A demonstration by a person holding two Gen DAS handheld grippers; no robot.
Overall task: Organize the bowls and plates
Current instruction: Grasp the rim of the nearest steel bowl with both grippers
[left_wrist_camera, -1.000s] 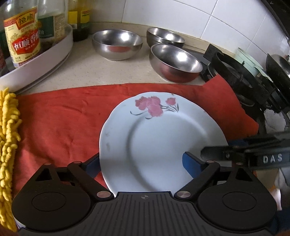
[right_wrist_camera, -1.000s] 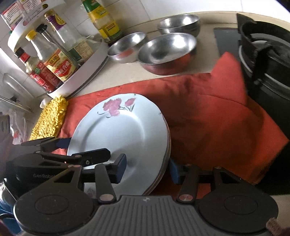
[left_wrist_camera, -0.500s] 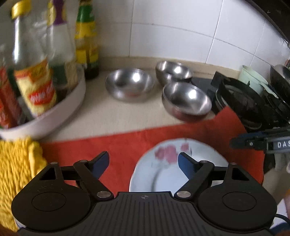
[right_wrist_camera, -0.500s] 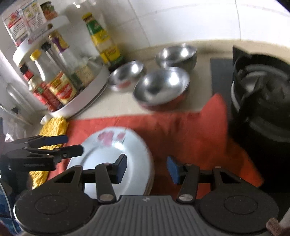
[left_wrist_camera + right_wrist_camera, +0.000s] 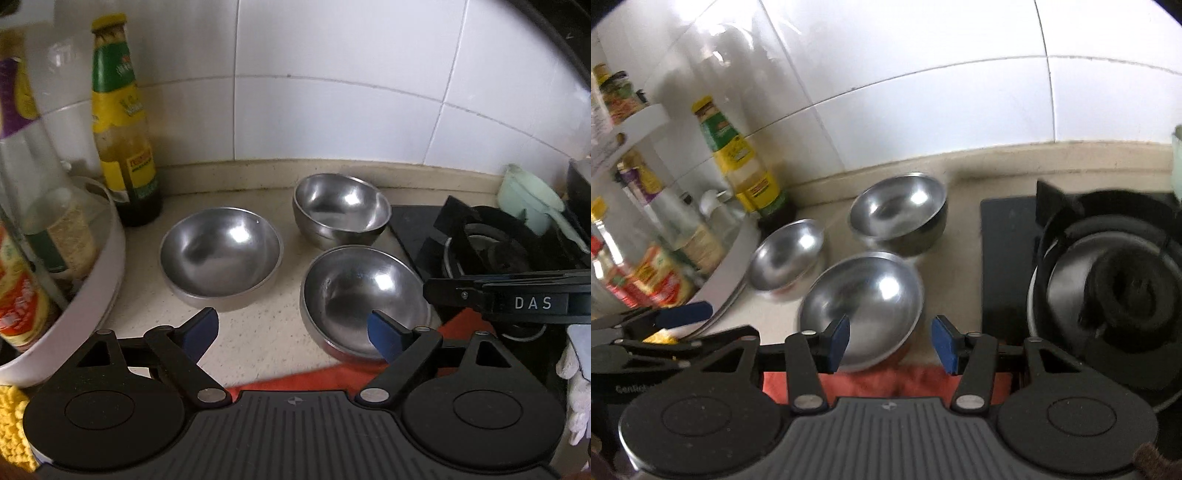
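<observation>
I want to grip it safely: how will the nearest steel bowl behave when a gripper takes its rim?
The nearest steel bowl looks thin, so probably light. Its polished wall seems slippery for pads. Its rounded underside may rock if nudged.

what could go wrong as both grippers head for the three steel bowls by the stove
1. The right gripper frames the near steel bowl's rim with open jaws; smooth curved steel could slip from the pads.
2. The left gripper, its jaws opening and empty, hangs close to the same bowl, so the two could collide.
3. A nudged bowl could knock the back bowl or slide against the gas burner.
</observation>
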